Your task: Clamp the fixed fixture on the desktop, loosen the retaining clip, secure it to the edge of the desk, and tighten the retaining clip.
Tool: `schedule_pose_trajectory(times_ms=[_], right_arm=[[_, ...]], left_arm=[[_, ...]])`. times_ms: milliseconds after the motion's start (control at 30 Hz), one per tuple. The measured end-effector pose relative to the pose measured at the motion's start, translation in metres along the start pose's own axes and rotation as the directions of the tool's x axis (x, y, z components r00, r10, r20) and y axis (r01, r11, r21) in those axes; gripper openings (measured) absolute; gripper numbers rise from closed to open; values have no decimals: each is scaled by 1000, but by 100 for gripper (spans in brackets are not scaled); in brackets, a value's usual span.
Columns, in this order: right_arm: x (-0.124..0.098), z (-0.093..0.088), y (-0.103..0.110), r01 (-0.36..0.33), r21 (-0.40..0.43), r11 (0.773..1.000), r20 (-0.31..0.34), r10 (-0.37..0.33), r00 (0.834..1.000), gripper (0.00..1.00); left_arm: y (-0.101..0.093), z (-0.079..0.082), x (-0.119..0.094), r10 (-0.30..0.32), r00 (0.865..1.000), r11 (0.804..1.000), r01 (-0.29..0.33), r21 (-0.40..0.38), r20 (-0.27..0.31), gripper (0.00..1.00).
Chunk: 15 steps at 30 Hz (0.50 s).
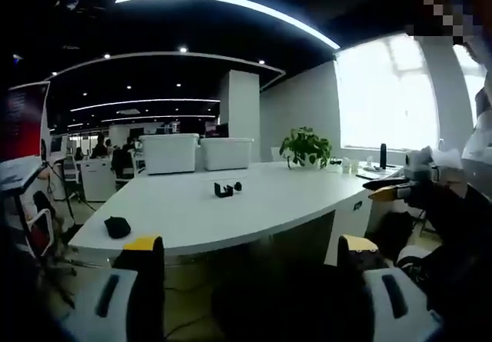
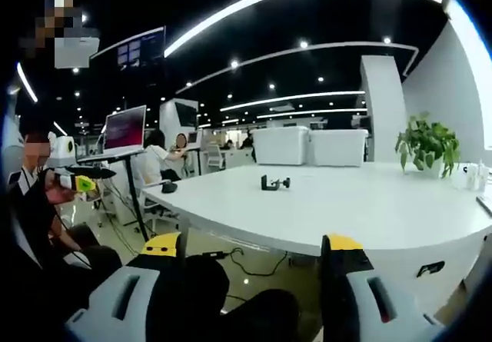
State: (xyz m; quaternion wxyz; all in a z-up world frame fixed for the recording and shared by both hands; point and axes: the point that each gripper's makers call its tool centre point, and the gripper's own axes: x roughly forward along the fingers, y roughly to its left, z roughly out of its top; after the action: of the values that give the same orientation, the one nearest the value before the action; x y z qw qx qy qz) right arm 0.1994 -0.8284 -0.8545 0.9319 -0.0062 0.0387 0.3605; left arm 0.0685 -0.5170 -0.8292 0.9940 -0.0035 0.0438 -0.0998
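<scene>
White and curved, the bench is stretching across the middle of the left gripper view, and the small black fixture is sitting on its top near the centre of the frame, well apart from both of your grippers. You are holding the left gripper low at the bottom of that view, its two yellow-tipped jaws standing wide apart with nothing between them, short of the bench's near edge. A dark rounded object is lying on the bench toward the lower left, near the edge. Two white bins are standing side by side at the far side of the bench, and a potted plant is sitting to the right of them, in front of a bright window. At the right edge of the frame, your right gripper is coming into view; you cannot tell how far its jaws are parted from there.

In the right gripper view, the right gripper is hanging at the bottom of the frame, jaws spread wide and holding nothing. The fixture is resting on the bench just above centre, with the bins behind it and the plant at the right. A laptop is standing open on a stand at the left, with people sitting beyond it.
</scene>
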Motion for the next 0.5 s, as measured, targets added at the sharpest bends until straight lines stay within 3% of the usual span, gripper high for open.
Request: schedule_pose_trajectory(times_ms=[333, 500], right_arm=[[0, 0, 1, -3, -2, 1000, 3, 3, 1000, 65], [0, -1, 0, 1, 1, 1000, -3, -1, 1000, 65]], left_arm=[[4, -7, 1, 30, 999, 1000, -30, -1, -41, 95], [7, -4, -1, 45, 999, 999, -45, 23, -24, 95]])
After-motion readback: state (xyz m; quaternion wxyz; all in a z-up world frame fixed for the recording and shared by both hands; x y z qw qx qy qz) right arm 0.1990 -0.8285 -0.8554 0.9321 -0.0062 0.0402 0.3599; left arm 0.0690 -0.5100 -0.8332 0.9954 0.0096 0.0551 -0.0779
